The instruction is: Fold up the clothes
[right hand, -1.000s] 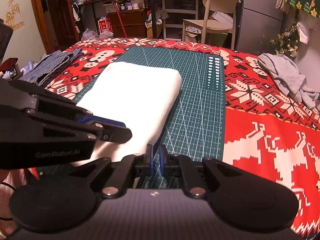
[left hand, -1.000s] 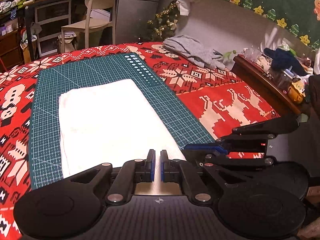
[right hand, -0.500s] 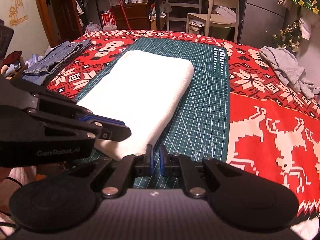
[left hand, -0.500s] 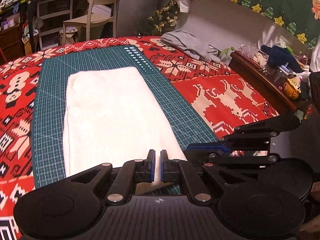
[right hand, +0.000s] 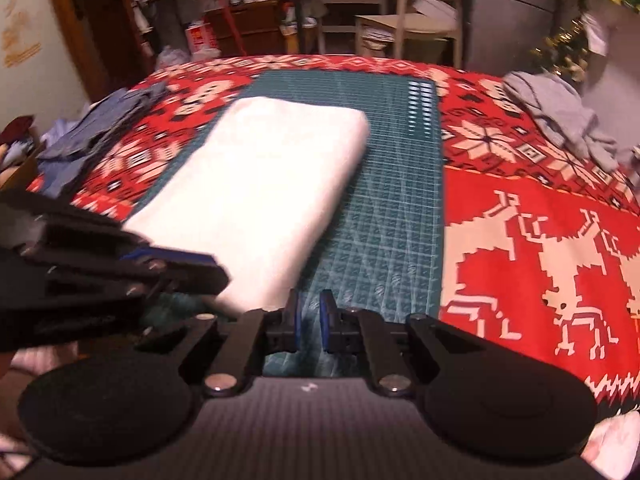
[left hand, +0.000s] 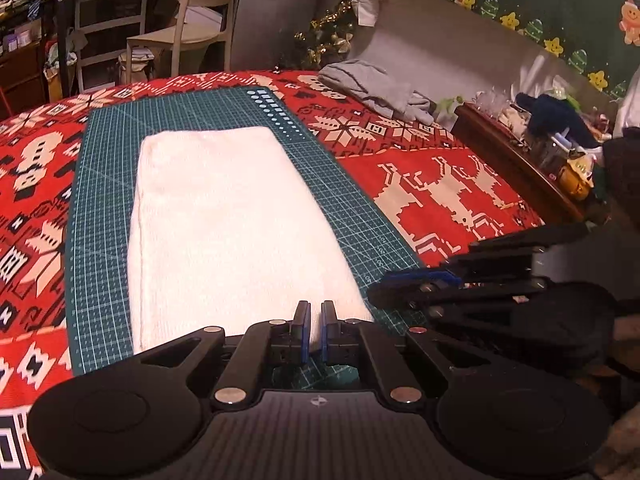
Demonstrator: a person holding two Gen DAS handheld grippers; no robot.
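— Left gripper (left hand: 314, 326) at the near end of the folded white towel (left hand: 224, 216): pads nearly pressed together, only a sliver of gap, nothing visibly pinched between them.

— And the right gripper (right hand: 308, 322)?

— Poised over the green cutting mat (right hand: 384, 208), just right of the towel's near corner. Narrow gap between the pads, only mat seen through it. No cloth caught there either.

— Towel's position?

— Flat on the mat, long axis running away from both grippers, far end rounded over as a fold. Mat spread across the red patterned blanket (left hand: 440, 184). Grey garment (left hand: 376, 88) heaped near the far right edge, folded denim (right hand: 92, 132) off to the left.

— Likely stage?

— Probably between folds, near edge not yet taken up.

— Risks from here?

— Closing on the top layer alone, leaving the lower layers behind and opening the stack. Uneven lift from two hands set this close, skewing the next fold. Thick terry slipping from pads with so little bite. Right pads snagging the mat edge instead of cloth.
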